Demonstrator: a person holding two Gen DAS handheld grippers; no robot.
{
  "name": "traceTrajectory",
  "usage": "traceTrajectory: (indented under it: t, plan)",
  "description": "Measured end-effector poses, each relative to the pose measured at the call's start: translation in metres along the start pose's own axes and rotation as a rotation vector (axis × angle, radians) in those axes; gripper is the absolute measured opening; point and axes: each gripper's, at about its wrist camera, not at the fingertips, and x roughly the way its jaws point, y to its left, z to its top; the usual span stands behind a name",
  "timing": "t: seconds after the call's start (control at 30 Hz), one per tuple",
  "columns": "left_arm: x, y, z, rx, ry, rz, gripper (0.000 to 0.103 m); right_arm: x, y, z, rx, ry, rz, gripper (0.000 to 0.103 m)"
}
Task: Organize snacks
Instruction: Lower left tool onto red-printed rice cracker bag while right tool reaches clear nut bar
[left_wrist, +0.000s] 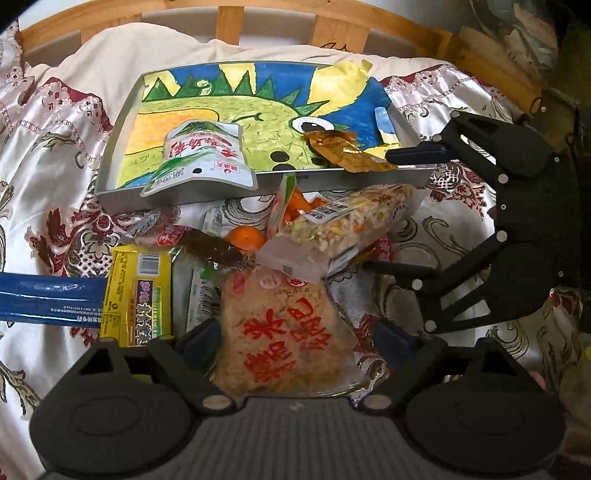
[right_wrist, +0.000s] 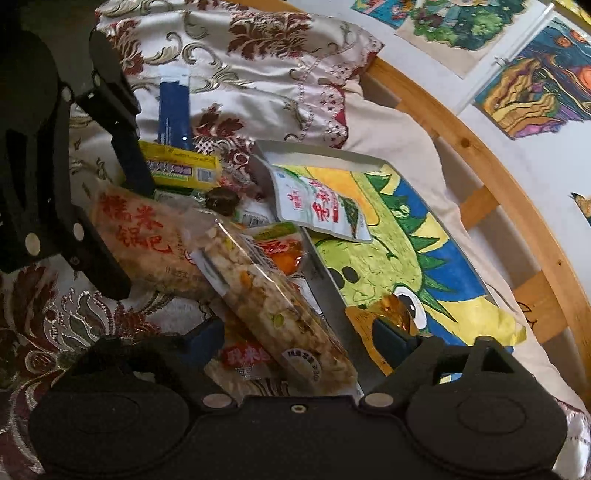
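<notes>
A: The gold snack packet (left_wrist: 345, 149) is lying over the tray's (left_wrist: 118, 125) near rim at 4 o'clock; the right hand-held gripper (left_wrist: 402, 210) is spreading beside it.

B: Placing step, likely. The left hand-held gripper (left_wrist: 291, 343) is straddling the rice cracker bag (left_wrist: 280, 332), open; next, pinching it.

Floral satin bedspread (left_wrist: 55, 155) under a metal tray (left_wrist: 114, 173), a heap of snack packets (left_wrist: 280, 314), a blue box (left_wrist: 48, 299).

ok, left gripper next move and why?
Probably close the left gripper on the rice cracker pack: the pack lies between its open fingers, still in the pile outside the tray. The right gripper is open over the nut bar and tray edge.
</notes>
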Motion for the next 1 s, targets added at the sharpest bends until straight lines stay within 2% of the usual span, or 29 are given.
traceTrajectory:
  t: [0.2,0.37,0.43,0.5,0.67,0.8,1.0]
  plan:
    - [0.004,0.001,-0.001,-0.009,0.022,0.047,0.079,0.004,0.003,-0.001,0.0,0.004,0.033,0.074]
    - [0.005,-0.001,-0.003,-0.026,0.027,0.062,0.077,0.005,0.004,0.0,0.01,0.004,0.029,0.069]
    - [0.004,-0.001,-0.003,-0.032,0.027,0.064,0.076,0.004,0.005,0.001,0.012,0.002,0.029,0.063]
    - [0.003,-0.001,-0.004,-0.037,0.029,0.067,0.076,0.002,0.006,0.003,0.007,-0.005,0.017,0.052]
    - [0.0,-0.006,-0.006,-0.045,0.038,0.077,0.075,0.0,0.006,0.007,0.021,0.017,0.009,0.048]
    - [-0.004,-0.006,-0.008,-0.064,0.043,0.075,0.075,-0.007,-0.004,0.012,0.133,0.054,0.011,0.046]
    - [-0.012,-0.006,-0.013,-0.107,0.049,0.047,0.076,-0.031,-0.026,0.012,0.337,0.103,0.068,0.046]
